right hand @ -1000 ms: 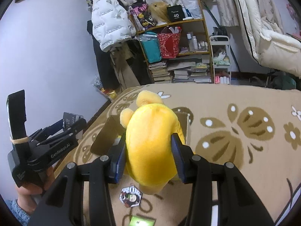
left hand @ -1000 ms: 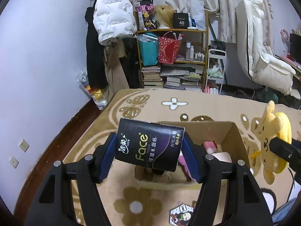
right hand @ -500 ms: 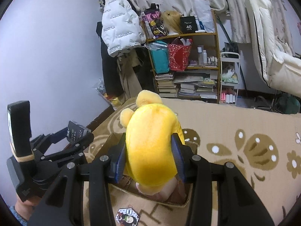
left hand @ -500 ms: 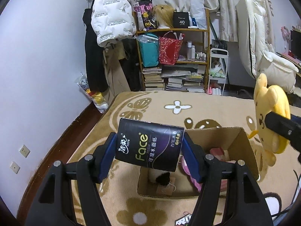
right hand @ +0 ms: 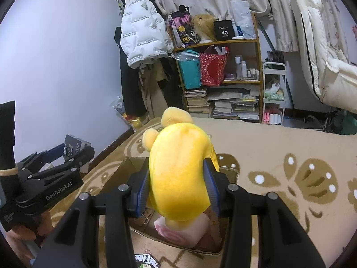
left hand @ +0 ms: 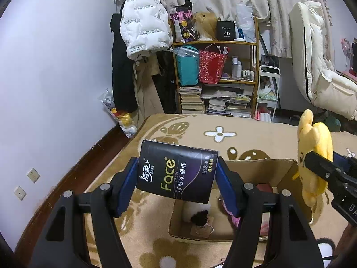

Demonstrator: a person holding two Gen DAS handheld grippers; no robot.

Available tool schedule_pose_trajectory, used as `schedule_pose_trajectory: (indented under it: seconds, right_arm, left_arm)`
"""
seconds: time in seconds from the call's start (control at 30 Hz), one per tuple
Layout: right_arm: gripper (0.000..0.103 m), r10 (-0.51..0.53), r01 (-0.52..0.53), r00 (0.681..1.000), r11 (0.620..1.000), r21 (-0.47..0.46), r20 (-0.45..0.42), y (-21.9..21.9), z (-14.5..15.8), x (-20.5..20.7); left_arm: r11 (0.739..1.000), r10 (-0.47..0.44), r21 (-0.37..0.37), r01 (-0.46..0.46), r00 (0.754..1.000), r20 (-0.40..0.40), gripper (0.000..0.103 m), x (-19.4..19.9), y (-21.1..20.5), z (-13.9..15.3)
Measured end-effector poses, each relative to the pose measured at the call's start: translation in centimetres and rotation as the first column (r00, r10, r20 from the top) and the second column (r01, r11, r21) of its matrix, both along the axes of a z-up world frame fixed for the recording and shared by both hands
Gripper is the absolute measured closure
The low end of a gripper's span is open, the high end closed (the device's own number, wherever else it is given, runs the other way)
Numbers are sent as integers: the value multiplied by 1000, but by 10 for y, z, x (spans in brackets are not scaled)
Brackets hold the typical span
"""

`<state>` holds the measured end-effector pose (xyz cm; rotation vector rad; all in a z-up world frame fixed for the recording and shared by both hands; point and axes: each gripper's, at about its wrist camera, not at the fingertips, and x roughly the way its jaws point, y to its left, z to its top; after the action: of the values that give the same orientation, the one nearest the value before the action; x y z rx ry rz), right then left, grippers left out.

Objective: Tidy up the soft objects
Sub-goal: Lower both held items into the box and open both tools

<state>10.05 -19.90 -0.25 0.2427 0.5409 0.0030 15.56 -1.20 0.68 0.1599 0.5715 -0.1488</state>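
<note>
Above the open cardboard box [left hand: 256,169] on the patterned rug [left hand: 200,129], you have both loads in the air. Your left hand-held gripper [left hand: 177,179] is clamped on the dark tissue pack [left hand: 177,178], which hangs tilted over the box's near left corner. Your right hand-held gripper [right hand: 177,185] squeezes the yellow plush toy [right hand: 178,174] by its body, right over the box opening, where a pink-and-cream plush [right hand: 180,231] and a black-and-white toy [left hand: 197,214] already lie.

The likely trouble is crowding. If you let the yellow plush toy go now, I judge it lands on the pink-and-cream plush and may roll against the box wall or out over the low front edge. The tissue pack sits nearer the rim than the middle, so an early release could catch the flap and tip it onto the rug. Both hand-held grippers work close together; lowering them at once risks a knock.
</note>
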Motion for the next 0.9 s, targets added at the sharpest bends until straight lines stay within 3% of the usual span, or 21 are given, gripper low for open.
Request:
schedule_pose_trajectory:
  seconds: [0.57,0.9]
  right_arm:
    - [53,8,-6,999,999,48,-40,-1,-20,15]
    - [52,-11,18,990,999,46,-142,-2,-47,27]
  left_arm:
    - [999,15,-33,-18,996,-87,36,21,8,-27]
    - [1000,-5,-4,5,988,-155,36,32,-3,-57]
